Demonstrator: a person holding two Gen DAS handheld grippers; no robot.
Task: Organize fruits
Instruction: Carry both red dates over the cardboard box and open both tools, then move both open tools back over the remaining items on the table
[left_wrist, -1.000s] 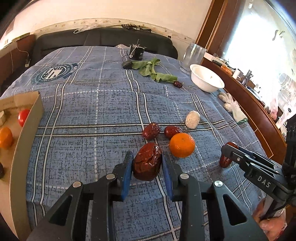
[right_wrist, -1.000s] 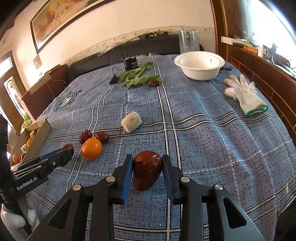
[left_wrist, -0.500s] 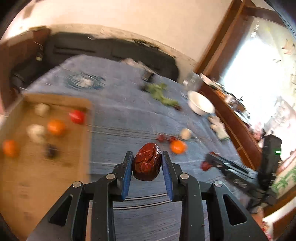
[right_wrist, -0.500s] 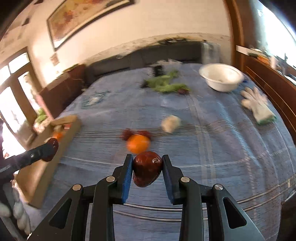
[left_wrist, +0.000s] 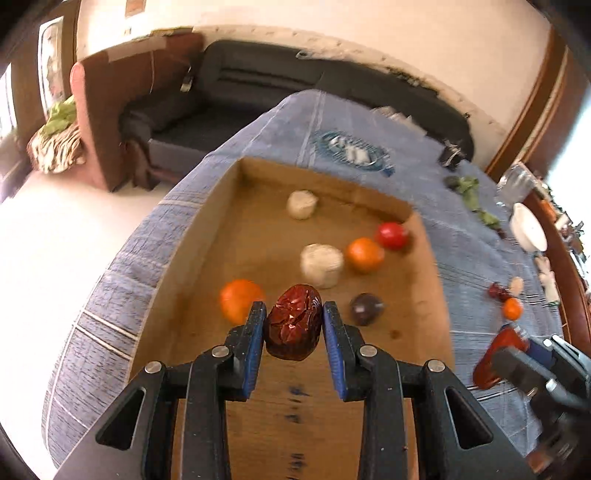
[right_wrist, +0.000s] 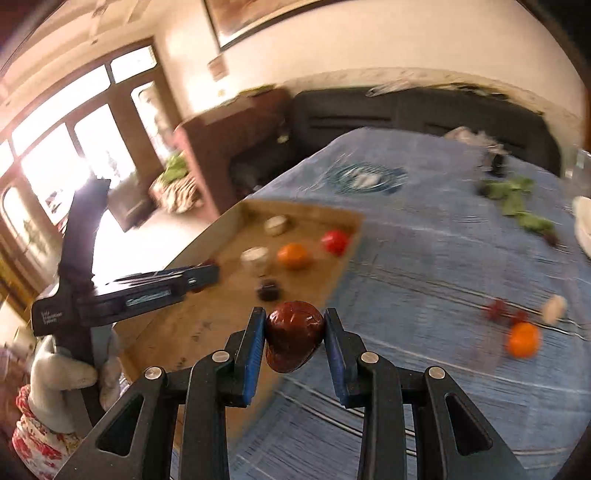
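I have the left gripper (left_wrist: 294, 326) clenched on a wrinkled red date (left_wrist: 294, 326), pinched across its narrow waist and hanging over the near half of the cardboard tray (left_wrist: 428, 280). The right gripper (right_wrist: 294, 338) is clamped on a smoother red date (right_wrist: 294, 338) the same way, hovering above the blue plaid cloth (right_wrist: 424, 266) just beside the tray's right wall.

I judge both dates light and slightly yielding, with leathery skin that grips the blue pads well. Squeezing across the short axis near the middle looks right; gripping harder would dent the flesh and a hold near the tip could let it pop out.

A second ago both grippers were low over the cloth near the loose orange (right_wrist: 522, 339) and the two small dates (right_wrist: 506, 313) beside it, and the tray was only a sliver at the left edge. Since then I have swung left, so the tray fills the left view, showing two oranges, a red tomato (left_wrist: 392, 235), two pale lumps and a dark plum-like fruit (left_wrist: 365, 308). The loose fruit now sits well apart to the right, blurred by the motion.
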